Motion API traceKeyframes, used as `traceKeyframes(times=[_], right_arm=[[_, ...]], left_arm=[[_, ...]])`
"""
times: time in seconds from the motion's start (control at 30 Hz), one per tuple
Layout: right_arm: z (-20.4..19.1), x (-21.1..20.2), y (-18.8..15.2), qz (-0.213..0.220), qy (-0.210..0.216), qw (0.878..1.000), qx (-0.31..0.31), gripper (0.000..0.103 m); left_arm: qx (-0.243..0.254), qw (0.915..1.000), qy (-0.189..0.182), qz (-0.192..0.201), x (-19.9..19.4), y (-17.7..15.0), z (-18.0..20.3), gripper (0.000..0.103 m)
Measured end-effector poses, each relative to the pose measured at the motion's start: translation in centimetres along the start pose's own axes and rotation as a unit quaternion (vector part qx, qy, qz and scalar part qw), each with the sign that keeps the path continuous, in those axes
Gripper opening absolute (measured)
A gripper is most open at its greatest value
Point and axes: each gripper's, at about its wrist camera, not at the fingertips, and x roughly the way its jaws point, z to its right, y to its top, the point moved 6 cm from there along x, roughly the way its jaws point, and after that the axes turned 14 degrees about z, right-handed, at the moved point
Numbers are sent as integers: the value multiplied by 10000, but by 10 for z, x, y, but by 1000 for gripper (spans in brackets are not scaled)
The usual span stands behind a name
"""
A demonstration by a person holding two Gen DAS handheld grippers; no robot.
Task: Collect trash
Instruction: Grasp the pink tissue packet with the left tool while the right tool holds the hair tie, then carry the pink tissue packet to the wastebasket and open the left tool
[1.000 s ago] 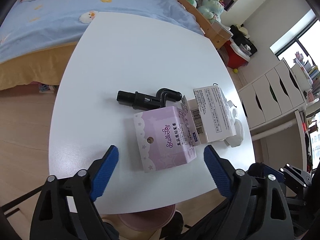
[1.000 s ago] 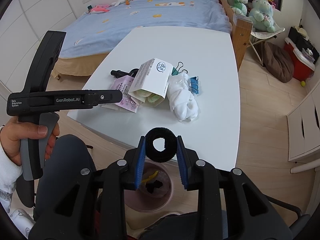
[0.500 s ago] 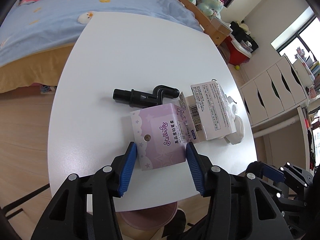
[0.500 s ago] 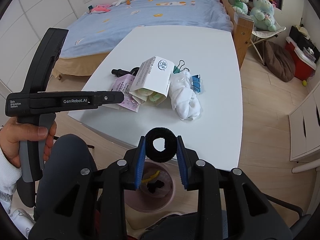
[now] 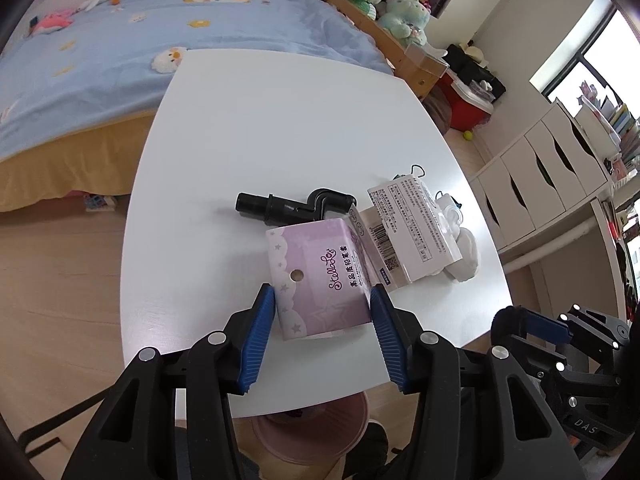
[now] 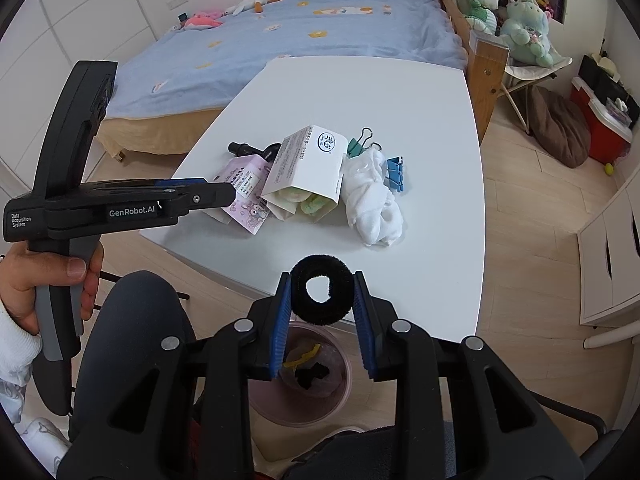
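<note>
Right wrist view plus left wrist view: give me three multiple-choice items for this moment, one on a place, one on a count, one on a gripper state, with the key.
1. Where does the pink round waste bin stand?
A. on the white table
B. on the floor below the table's near edge
C. on the bed

2. How many binder clips show beside the crumpled white cloth?
A. two
B. four
C. none

3. What is the right gripper doing?
A. hanging open and empty
B. shut on a black fuzzy ring
C. shut on a white carton

Key:
1 B: the bin shows under the white table edge, trash inside.
2 A: one green binder clip and one blue binder clip.
3 B: both blue pads press the black fuzzy ring. The left gripper brackets the purple paper box; contact is unclear.
</note>
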Motion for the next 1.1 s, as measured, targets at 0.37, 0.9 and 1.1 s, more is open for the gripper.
traceKeyframes(times=[0.37,0.9,1.1], right_arm=[[-8,-6,6,69,46,9999,-76,30],[-14,-17,12,201,100,9997,-117,30],[-18,-27,14,291,125,9994,-161,30]], left_arm=[[264,9995,-63,153,-16,7,1,48],[640,9968,-181,436,-46,10,11,47],[850,9943,-276,586,-64,8,21,47]])
